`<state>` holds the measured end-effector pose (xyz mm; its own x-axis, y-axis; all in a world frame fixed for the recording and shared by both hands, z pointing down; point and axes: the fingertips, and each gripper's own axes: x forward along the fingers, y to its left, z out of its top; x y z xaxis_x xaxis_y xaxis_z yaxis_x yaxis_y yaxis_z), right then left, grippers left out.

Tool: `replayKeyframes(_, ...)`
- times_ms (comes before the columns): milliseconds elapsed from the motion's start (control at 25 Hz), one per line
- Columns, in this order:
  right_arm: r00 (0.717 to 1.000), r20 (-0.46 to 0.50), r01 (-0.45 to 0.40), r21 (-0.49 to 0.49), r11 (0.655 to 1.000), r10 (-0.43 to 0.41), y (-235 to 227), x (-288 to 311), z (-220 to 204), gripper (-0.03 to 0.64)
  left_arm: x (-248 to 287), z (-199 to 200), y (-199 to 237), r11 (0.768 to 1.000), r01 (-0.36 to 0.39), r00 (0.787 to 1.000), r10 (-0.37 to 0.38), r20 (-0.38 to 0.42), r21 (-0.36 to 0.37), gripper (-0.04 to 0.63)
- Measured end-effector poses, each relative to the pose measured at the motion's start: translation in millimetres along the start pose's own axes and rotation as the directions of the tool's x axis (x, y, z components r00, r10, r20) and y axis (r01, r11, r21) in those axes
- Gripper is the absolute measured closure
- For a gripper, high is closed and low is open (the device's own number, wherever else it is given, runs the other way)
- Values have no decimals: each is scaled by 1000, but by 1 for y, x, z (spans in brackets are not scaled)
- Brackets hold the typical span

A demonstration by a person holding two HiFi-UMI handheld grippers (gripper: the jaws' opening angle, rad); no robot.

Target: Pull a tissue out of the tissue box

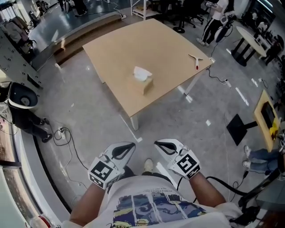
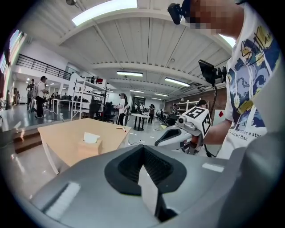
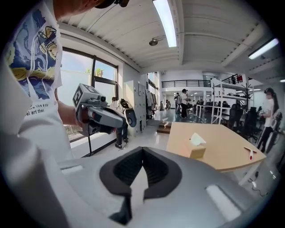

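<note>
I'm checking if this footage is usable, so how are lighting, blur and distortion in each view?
Head view: evenly lit and sharp, tissue box clear on the table. Left gripper view: strong fisheye with black corners, ceiling light blown out, near jaws soft. Right gripper view: same fisheye, ceiling strip glaring, window bright, near jaws slightly blurred.
</note>
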<state>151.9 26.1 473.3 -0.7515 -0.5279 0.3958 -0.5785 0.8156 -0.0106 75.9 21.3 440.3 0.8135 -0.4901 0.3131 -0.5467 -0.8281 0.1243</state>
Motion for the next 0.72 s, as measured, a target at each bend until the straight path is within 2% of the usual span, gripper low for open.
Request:
replayKeyframes(360,1000,-1,-22,-7,1000,22,-31,55,18,614,2,-3,63,999,-31,999,32,18,-40,589)
replayKeyframes(720,997,-8,79,6,997,-79,-60,118,61,612,-1,18,141,998,60,998,-59,27,-20,589)
